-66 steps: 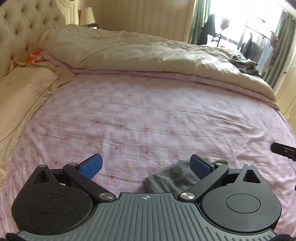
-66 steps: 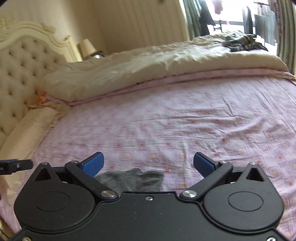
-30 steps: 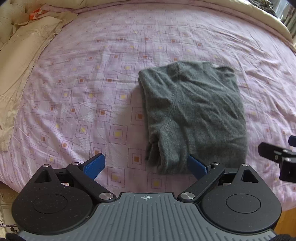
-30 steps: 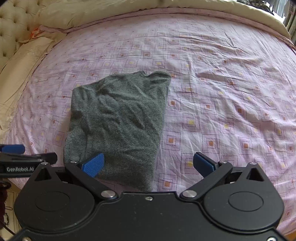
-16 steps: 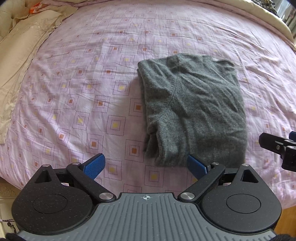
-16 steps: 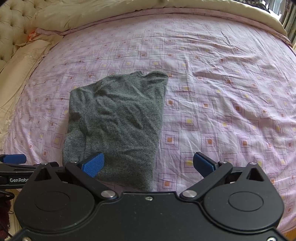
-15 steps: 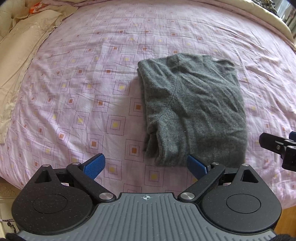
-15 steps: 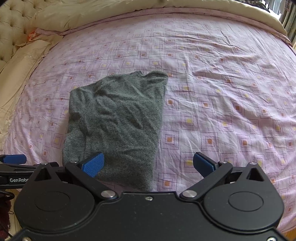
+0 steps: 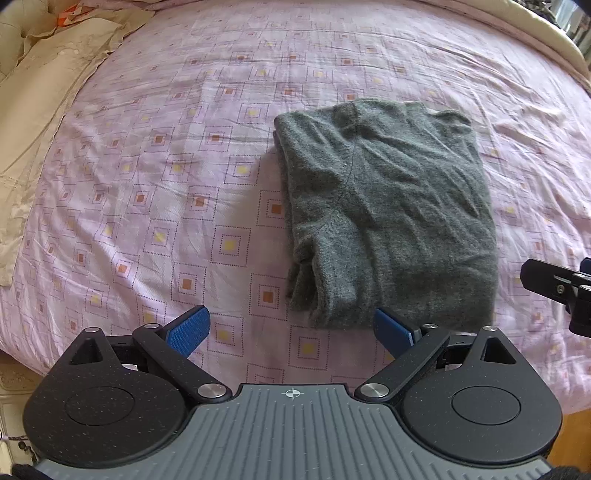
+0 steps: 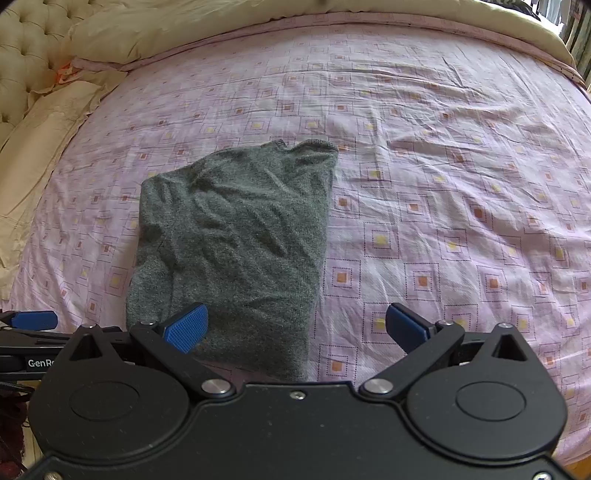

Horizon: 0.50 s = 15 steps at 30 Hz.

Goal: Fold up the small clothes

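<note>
A folded grey knit sweater (image 9: 391, 218) lies flat on the pink patterned bed sheet (image 9: 155, 177), its neckline at the far end. My left gripper (image 9: 291, 332) hovers open above the sheet near the sweater's near left corner, holding nothing. In the right wrist view the same sweater (image 10: 236, 236) lies left of centre. My right gripper (image 10: 295, 326) is open and empty over the sweater's near right corner. Each gripper's tip shows at the edge of the other's view.
A cream pillow (image 9: 33, 96) lies at the left, with a tufted headboard (image 10: 26, 44) behind it. A beige duvet (image 10: 221, 18) is bunched along the far side. The near bed edge (image 9: 22, 369) drops off at lower left.
Both grippers rose and tilted down from a low level view, bringing the whole sweater into sight. In the last half second they drew back slightly; the sweater lies unmoved.
</note>
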Tool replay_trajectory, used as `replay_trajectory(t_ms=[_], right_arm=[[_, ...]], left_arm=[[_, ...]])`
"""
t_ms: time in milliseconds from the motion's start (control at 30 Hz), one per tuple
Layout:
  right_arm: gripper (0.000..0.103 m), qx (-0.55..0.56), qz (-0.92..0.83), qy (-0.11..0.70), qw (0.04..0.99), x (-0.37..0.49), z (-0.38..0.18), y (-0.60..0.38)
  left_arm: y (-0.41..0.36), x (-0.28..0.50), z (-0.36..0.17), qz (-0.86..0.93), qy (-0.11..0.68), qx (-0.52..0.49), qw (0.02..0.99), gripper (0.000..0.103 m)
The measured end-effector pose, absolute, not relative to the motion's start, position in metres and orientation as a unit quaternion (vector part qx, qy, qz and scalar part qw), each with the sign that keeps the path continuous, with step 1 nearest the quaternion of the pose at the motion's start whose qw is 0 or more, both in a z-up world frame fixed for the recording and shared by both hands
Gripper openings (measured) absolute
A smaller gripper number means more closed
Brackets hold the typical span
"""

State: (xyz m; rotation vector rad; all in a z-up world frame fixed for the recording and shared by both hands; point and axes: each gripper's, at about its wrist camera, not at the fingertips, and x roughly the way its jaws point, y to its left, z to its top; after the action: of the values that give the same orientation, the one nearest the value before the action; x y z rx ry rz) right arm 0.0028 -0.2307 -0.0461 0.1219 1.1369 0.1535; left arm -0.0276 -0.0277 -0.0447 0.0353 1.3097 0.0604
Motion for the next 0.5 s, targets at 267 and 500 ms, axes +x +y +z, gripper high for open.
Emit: replay_trajectory(t_ms=[267, 500], right_arm=[[0.102, 0.061, 0.075, 0.539, 0.836, 0.0043, -0.0485, -0.2309], [0.102, 0.063, 0.076, 0.541, 0.835, 0.0056, -0.0505, -0.2315]], left_arm=[[-0.0272, -0.0282, -0.0474, 0.03, 0.613, 0.015, 0.789, 0.096], [-0.0282, -0.0278, -0.0482, 0.026, 0.614, 0.014, 0.788, 0.096]])
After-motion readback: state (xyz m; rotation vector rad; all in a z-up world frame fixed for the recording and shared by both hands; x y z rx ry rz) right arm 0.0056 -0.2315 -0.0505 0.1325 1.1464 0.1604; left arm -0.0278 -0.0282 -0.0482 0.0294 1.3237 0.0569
